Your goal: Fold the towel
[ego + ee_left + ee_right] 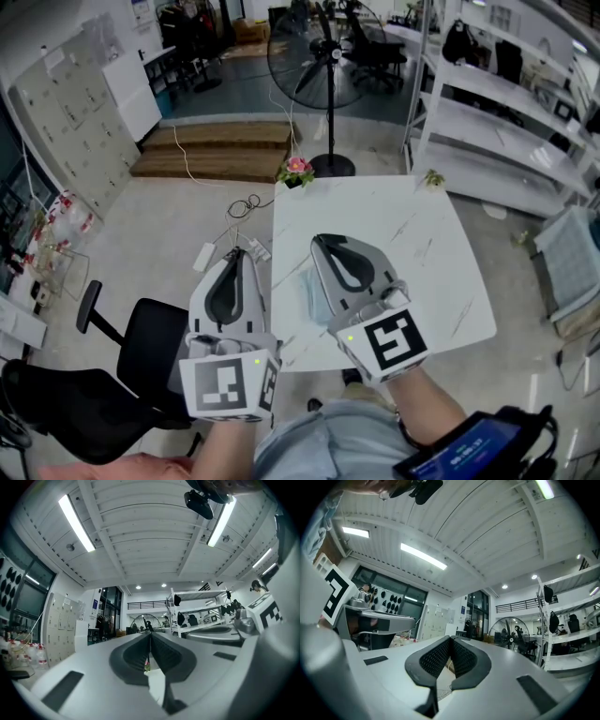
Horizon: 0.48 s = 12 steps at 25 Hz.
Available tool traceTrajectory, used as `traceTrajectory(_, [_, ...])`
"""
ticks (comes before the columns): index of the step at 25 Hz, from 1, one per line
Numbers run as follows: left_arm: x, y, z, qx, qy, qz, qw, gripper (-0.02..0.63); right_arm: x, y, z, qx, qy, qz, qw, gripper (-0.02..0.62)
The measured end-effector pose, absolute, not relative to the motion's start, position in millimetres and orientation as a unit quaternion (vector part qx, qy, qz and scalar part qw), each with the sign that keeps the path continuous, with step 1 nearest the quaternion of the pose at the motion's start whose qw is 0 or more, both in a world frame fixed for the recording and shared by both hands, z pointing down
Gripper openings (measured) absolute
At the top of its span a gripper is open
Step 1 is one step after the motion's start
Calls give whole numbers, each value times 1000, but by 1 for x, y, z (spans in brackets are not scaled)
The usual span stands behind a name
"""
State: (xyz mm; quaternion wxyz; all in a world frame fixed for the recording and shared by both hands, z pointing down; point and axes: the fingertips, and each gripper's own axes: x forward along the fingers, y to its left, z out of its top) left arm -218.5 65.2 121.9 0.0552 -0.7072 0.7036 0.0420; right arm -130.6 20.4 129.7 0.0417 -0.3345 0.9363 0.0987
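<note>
With the left tongs point(236, 255) and right tongs point(325, 242) both pressed together and empty, and the pale towel point(307, 292) lying near the 8 o'clock edge of the counter point(441, 262), a descent without spreading them would likely shove it off instead of pinching a corner

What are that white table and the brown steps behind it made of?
The table looks like polished marble or a marble-print laminate: white and smooth, with thin grey veins. I can't tell which. The steps look like matt wood: warm brown, laid in long boards.
</note>
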Motion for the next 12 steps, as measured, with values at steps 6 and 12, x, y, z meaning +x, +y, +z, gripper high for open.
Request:
traceTrajectory(6, [-217, 62, 117, -706, 705, 35, 64, 12, -129, 18, 130, -336, 935, 102, 43, 12])
traceTrajectory(12, [-227, 61, 123, -700, 710, 45, 54, 12, -131, 18, 130, -337, 935, 104, 42, 12])
